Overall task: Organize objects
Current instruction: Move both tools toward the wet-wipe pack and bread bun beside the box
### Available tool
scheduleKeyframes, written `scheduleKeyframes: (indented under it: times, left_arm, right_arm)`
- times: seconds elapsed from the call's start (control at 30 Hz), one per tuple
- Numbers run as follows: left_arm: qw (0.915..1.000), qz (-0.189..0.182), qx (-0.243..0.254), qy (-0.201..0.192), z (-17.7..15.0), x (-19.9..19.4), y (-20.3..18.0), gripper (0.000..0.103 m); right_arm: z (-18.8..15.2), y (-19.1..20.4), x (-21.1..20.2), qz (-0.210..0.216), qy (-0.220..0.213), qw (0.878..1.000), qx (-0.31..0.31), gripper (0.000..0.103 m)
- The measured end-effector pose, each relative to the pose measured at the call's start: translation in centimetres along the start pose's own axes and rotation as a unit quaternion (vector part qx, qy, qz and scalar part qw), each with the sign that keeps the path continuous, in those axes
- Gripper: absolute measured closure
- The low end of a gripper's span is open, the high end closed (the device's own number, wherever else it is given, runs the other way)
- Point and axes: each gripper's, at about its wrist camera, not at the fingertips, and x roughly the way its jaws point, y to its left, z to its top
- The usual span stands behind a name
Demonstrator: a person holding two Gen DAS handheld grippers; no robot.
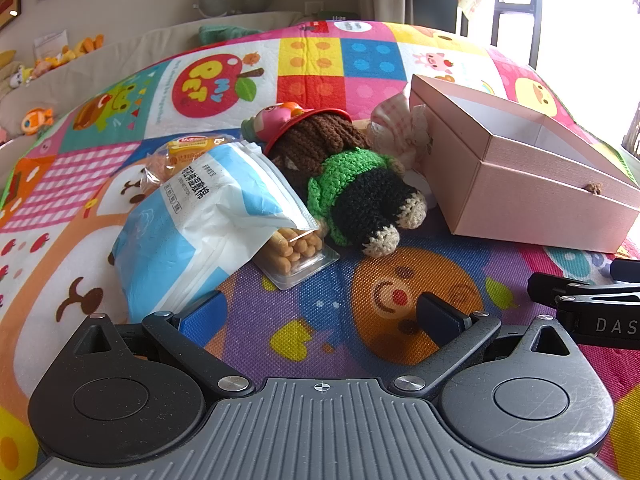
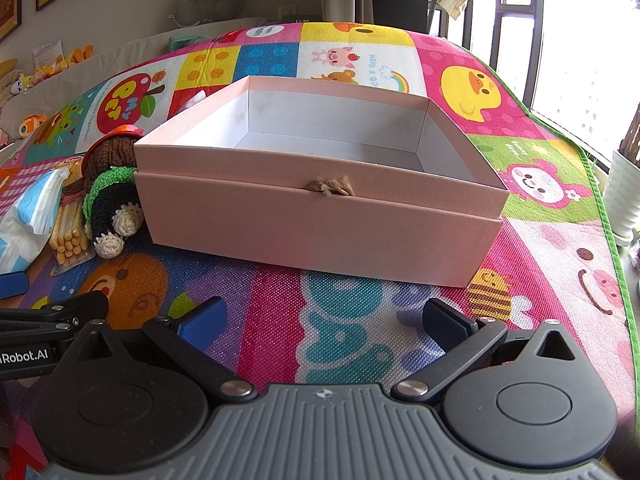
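Both grippers hover low over a bright cartoon play mat (image 1: 320, 280). Left gripper (image 1: 320, 312): its fingers (image 1: 438, 318) stand wide apart with nothing between them, only mat. Ahead and left of those fingers lies a blue-and-white bag (image 1: 192, 220), resting on a clear tray of biscuit sticks (image 1: 296, 250); a wrapped bun (image 1: 188, 154) shows beyond it. Straight ahead a crocheted doll (image 1: 352, 176) lies on its side, touching the bag. Right gripper (image 2: 322, 318): its fingers (image 2: 202, 318) are also spread wide and empty. Directly ahead of them sits an open pink box (image 2: 320, 220), nothing inside, with the doll just beside its left wall.
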Motion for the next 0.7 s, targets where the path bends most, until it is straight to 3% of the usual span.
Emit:
scheduleKeyframes:
  times: [0.7]
  left_arm:
    - [1.0,0.007,0.006,0.0,0.21,-0.09,-0.51,0.0]
  right_arm:
    - [0.03,-0.01,0.02,0.0,0.0,1.0,0.0,0.0]
